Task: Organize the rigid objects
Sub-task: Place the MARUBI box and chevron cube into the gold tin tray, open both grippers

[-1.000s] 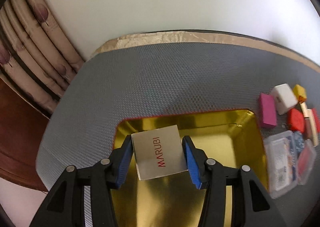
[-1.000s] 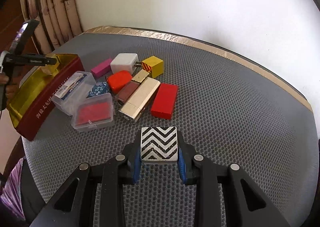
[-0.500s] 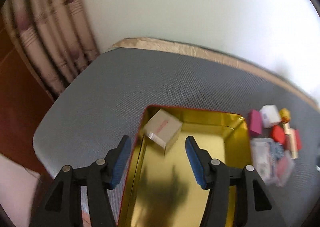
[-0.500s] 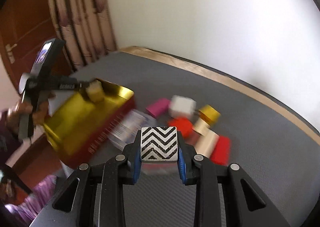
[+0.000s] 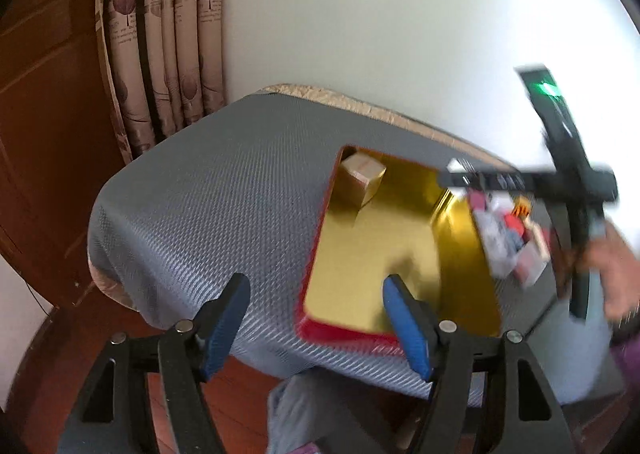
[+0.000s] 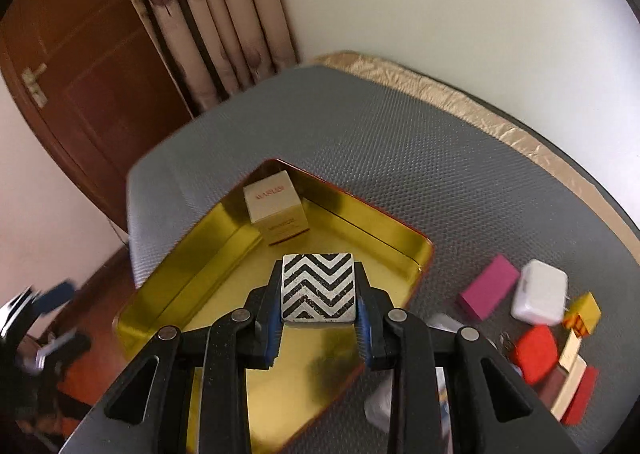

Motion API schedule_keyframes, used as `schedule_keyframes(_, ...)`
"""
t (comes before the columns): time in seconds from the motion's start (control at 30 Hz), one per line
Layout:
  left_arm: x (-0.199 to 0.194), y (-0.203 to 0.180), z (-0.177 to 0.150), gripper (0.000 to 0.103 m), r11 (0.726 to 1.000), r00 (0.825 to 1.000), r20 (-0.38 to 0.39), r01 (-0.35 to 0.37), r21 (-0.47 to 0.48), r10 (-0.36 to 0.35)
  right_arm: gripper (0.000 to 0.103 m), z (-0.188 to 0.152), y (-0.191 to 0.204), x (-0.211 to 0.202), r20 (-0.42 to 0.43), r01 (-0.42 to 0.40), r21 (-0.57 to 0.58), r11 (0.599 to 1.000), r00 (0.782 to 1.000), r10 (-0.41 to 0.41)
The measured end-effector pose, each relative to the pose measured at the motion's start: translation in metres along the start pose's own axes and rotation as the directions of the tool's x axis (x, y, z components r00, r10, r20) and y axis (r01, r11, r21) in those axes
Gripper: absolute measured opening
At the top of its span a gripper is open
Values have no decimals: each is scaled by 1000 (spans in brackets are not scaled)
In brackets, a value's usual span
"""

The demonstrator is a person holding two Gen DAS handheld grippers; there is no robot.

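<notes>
The rigid objects occupy two places: a cream box [image 6: 276, 205] printed with red lettering stands in the far corner of the gold tin [image 6: 192, 278], and the loose items lie on the grey mat [image 6: 400, 141] at the right of the frame.

1. Right gripper [image 6: 318, 318]: your fingers [image 6: 272, 328] are clenched on the chevron block [image 6: 318, 286], a flat square piece with black and white zigzag stripes. The block sits between the blue pads, above the gold floor of the tin.
2. Left gripper [image 5: 316, 326]: your jaws are opening and nothing lies between them. One blue pad shows over the mat at lower left of the frame; the other shows over the near end of the tin [image 5: 360, 254].
3. Loose items, right wrist view, right side of the frame: a magenta block [image 6: 490, 286], a white charger [image 6: 540, 292], a yellow cube [image 6: 584, 312] and a red rounded piece [image 6: 536, 352], grouped closely just beside the tin. The pieces below them are partly cut off and cannot be identified.
4. In the left wrist view the cream box [image 5: 362, 171] appears at the tin's far left corner. The right side of that frame is motion-blurred.

A patterned curtain [image 6: 208, 13] hangs behind the table.
</notes>
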State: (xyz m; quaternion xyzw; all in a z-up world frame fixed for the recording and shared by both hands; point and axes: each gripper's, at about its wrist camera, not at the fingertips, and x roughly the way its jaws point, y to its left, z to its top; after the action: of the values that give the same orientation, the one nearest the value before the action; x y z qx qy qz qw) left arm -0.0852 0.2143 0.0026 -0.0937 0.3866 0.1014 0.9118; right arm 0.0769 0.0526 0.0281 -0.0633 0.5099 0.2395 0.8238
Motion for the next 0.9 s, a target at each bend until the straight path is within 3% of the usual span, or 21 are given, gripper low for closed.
schedule_keyframes(0.13, 7, 8, -6, 71, 999, 998, -46, 35, -29, -36, 27, 7, 3, 25, -43, 34, 2, 999, 998, -34)
schedule_keyframes(0.47, 9, 6, -8, 71, 1000, 999, -47, -3, -5, 3, 27, 13, 10, 65, -115, 89, 0, 996, 989, -88)
schedule_keyframes(0.7, 14, 8, -10, 71, 1000, 997, -72, -1, 2, 1, 29, 18, 7, 74, -111, 89, 33, 995, 990, -85)
schedule_keyframes(0.9, 17, 9, -11, 71, 1000, 997, -82, -8, 10, 9, 37, 20, 7, 56, -45, 90, 59, 994, 995, -87)
